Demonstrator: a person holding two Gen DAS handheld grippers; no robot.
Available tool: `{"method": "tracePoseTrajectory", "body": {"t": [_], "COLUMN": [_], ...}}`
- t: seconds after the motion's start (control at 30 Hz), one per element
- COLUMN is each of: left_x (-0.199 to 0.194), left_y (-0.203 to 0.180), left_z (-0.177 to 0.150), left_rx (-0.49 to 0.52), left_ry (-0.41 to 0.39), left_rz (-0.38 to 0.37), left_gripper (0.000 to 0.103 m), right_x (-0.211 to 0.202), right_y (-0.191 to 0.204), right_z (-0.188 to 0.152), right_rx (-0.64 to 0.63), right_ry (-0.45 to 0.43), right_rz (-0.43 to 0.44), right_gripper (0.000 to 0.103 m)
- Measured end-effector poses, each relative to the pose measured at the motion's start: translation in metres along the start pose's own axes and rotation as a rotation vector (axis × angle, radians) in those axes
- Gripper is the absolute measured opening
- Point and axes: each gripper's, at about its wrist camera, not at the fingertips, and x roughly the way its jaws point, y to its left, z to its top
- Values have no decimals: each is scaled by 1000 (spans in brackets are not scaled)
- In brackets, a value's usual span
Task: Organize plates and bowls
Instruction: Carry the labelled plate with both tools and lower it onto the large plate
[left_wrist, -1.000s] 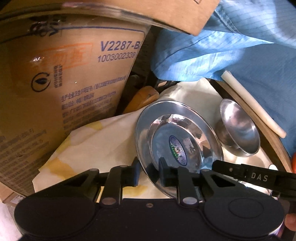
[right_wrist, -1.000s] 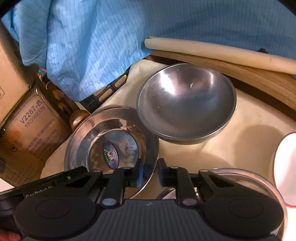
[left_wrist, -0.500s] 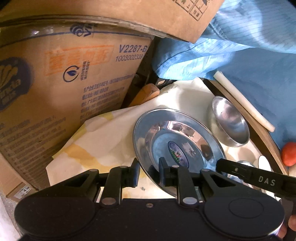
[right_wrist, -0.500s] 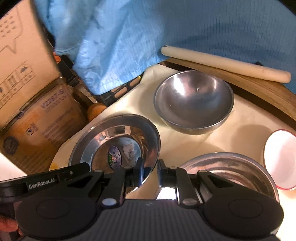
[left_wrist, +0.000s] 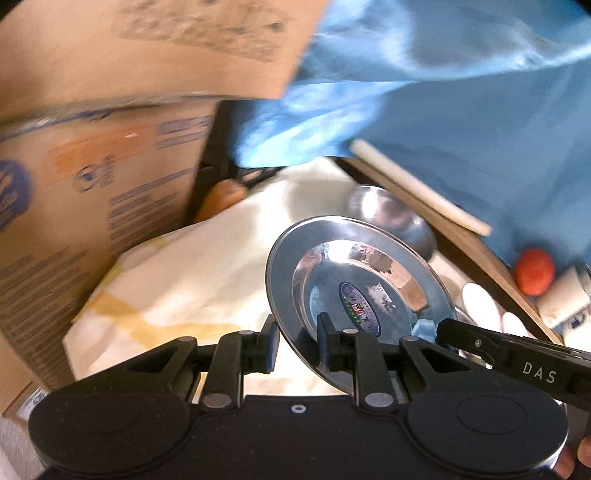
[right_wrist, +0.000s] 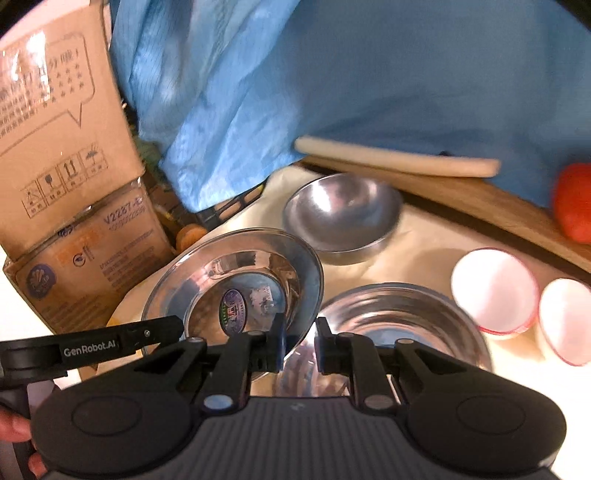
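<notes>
Both grippers' fingers are clenched on the rim of one steel plate (left_wrist: 354, 291): the left gripper (left_wrist: 297, 341) pinches its near-left edge, and the right gripper (right_wrist: 299, 341) pinches its near-right edge. The plate is tilted between the two pairs of fingers, clear of the cream cloth (left_wrist: 207, 280), with an oval sticker (right_wrist: 232, 308) in its well. Just beyond the right fingers, below the plate's edge, sits a large steel bowl (right_wrist: 406, 314). Further ahead of them lies a smaller steel bowl (right_wrist: 340, 214), with a pale rolling pin (right_wrist: 399, 158) on a wooden board (right_wrist: 480, 199) behind it. To the right of the fingers stand two white cups (right_wrist: 495, 291) and a tomato (right_wrist: 574, 201). To the left are stacked cardboard boxes (right_wrist: 66, 155); blue fabric (right_wrist: 369, 74) hangs at the back.
</notes>
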Motion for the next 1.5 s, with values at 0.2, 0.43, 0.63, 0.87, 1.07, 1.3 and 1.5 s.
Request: {"method": "tracePoseTrajectory", "body": {"t": [0.2, 0.43, 0.63, 0.87, 1.07, 1.3, 1.5], "left_x": [7, 17, 27, 32, 36, 42, 49], "left_y": [-34, -67, -79, -87, -94, -85, -84], "left_z": [-2, -13, -21, -25, -30, -28, -29], "left_rx": [104, 233, 288, 344, 418, 399, 439], "left_ry": [18, 78, 124, 134, 148, 177, 214], "left_rz": [-85, -157, -167, -139, -122, -109, -60], "left_gripper": [22, 23, 23, 24, 20, 21, 29], "right_x": [-30, -53, -57, -48, -38, -31, -29], "right_y": [-27, -55, -67, -67, -54, -52, -53], "right_z": [-16, -38, -51, -60, -55, -55, -55], "right_rx": [89, 181, 223, 215, 144, 153, 168], "right_ry": [-47, -45, -25, 4, 20, 37, 43], "right_rz": [-75, -150, -176, -195, -162, -151, -153], "right_gripper": [18, 19, 19, 19, 10, 10, 17]}}
